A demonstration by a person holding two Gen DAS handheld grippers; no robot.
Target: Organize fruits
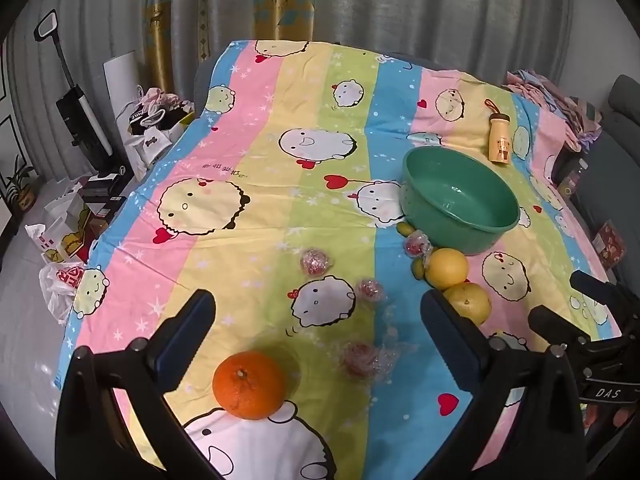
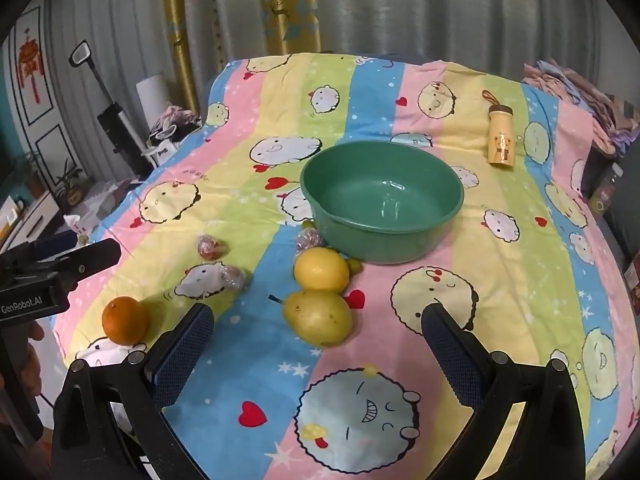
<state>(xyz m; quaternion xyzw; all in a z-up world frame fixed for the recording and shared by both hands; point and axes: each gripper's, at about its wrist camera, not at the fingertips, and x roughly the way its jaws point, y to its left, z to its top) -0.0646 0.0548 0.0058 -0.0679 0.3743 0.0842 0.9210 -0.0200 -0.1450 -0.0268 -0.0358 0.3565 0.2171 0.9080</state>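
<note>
An orange (image 1: 249, 385) sits on the striped cartoon-print cloth (image 1: 256, 216), just in front of the left gripper (image 1: 316, 332) and closer to its left finger. Both of that gripper's fingers stand spread as wide as they go, with nothing between the pads. Three small red fruits wrapped in clear film (image 1: 316, 261) lie scattered on the cloth beyond the orange, and one more rests against the near wall of a green bowl (image 1: 460, 196).

The bowl stands upright and has nothing in it. Close to its near side lies a yellow lemon (image 2: 321, 270), and touching the lemon is a yellow-green pear (image 2: 318, 317), lying on its side with the stem pointing left. Small green fruits (image 2: 354, 265) peek out between lemon and bowl.

The right gripper (image 2: 318, 332) hovers with the pear roughly midway between its fingertips, though its fingers are fully apart and touch nothing.

Past the bowl, to the right, a small yellow bottle (image 2: 500, 136) with a strap lies on the cloth. Grey and gold curtains (image 2: 360, 8) hang behind.
</note>
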